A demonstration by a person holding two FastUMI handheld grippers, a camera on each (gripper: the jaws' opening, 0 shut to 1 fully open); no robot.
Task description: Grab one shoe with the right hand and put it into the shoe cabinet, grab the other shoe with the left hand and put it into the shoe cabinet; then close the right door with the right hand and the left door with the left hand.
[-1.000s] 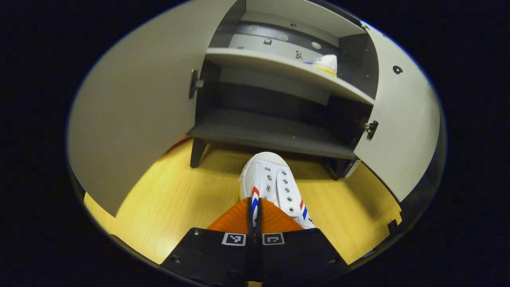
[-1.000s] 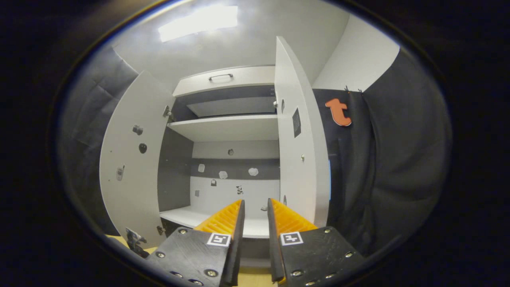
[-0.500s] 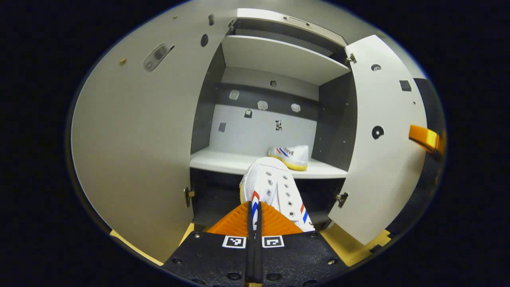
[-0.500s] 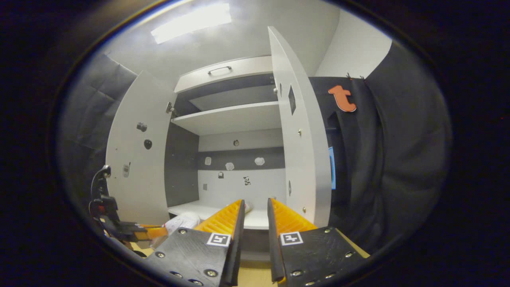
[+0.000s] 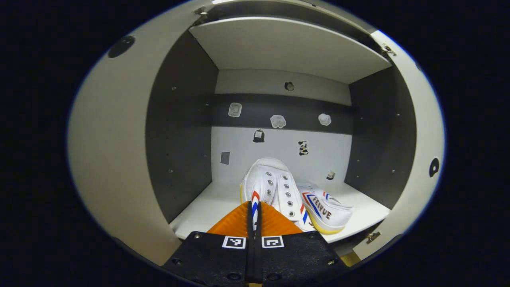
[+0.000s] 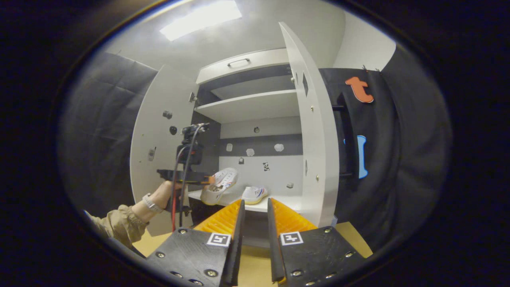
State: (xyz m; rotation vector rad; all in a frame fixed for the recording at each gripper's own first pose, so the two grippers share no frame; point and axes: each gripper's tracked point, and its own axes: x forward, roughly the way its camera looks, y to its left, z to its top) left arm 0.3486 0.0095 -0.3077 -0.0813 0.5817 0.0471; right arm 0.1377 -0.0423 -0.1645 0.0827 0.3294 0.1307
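Observation:
My left gripper (image 5: 254,207) is shut on the edge of a white shoe (image 5: 269,185) with red and blue stripes. It holds the shoe toe-forward above the cabinet's middle shelf (image 5: 207,209). The other shoe (image 5: 326,208) lies on that shelf at the right, close beside the held one. In the right gripper view the left gripper (image 6: 205,179) carries the held shoe (image 6: 219,185) at the cabinet mouth, and the other shoe (image 6: 254,194) rests on the shelf. My right gripper (image 6: 255,209) hangs back in front of the cabinet, slightly open, with nothing between its fingers.
Both doors stand open: the left door (image 5: 111,139) and the right door (image 5: 422,159), whose edge (image 6: 314,131) faces my right gripper. A hand (image 6: 159,197) and sleeve (image 6: 115,225) reach in from the left. An upper shelf (image 6: 251,105) and wooden floor (image 6: 255,255) show.
My left gripper rose from the floor and moved forward with the shoe, up to the middle shelf. My right gripper drew back a little; its fingers keep the same gap.

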